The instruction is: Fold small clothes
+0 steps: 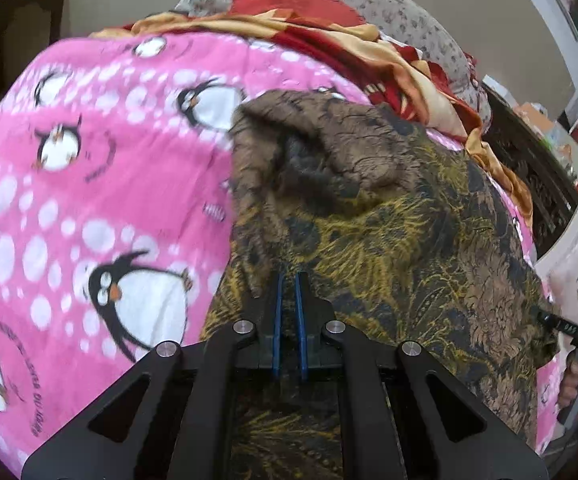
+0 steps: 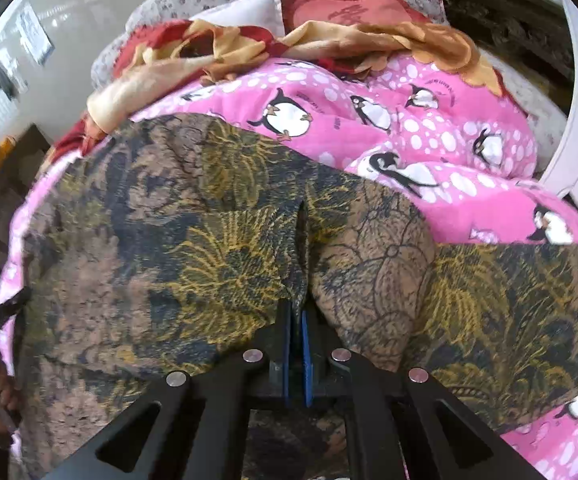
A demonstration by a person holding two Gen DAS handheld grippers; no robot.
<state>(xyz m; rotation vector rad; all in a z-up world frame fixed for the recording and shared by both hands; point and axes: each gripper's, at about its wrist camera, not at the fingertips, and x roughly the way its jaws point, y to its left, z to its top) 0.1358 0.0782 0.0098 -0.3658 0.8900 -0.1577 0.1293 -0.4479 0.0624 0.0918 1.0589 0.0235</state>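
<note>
My right gripper (image 2: 297, 312) is pinched tight on a fold of the brown and yellow cloth (image 2: 209, 240). My left gripper (image 1: 289, 280) is closed too, on its edge, I think. The cloth lies on the pink penguin blanket (image 1: 89, 160). It looks soft, light and floppy, so corners are best to hold.

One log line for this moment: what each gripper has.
left gripper: shut on patterned garment | right gripper: shut on patterned garment | surface: pink penguin blanket | fold: unfinished
</note>
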